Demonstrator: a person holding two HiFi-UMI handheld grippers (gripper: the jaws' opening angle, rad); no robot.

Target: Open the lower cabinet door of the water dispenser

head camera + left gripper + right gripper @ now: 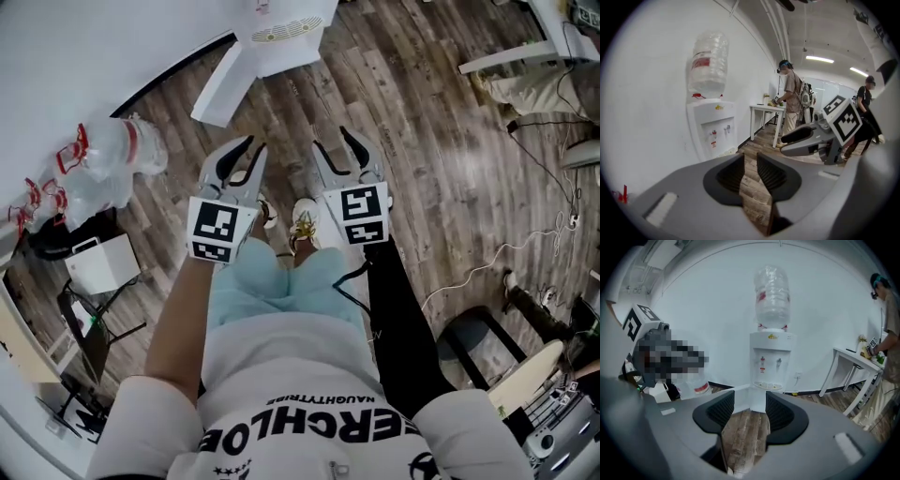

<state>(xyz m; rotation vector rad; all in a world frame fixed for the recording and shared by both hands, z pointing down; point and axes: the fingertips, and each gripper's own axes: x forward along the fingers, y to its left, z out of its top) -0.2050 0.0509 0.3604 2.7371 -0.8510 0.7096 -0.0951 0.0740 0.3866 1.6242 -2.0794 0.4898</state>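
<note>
Holding left gripper (246, 161) and right gripper (339, 155) spread and empty, side by side over the floor (422, 141), well apart from the water dispenser (281, 33) by the wall (84, 56), probably resting clear with its lower cabinet door (223, 86) seemingly swung open already.

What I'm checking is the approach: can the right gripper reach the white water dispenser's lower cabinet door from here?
Probably not yet: the open right gripper hangs short of the white cabinet door, though only bare wooden floor lies between.
</note>
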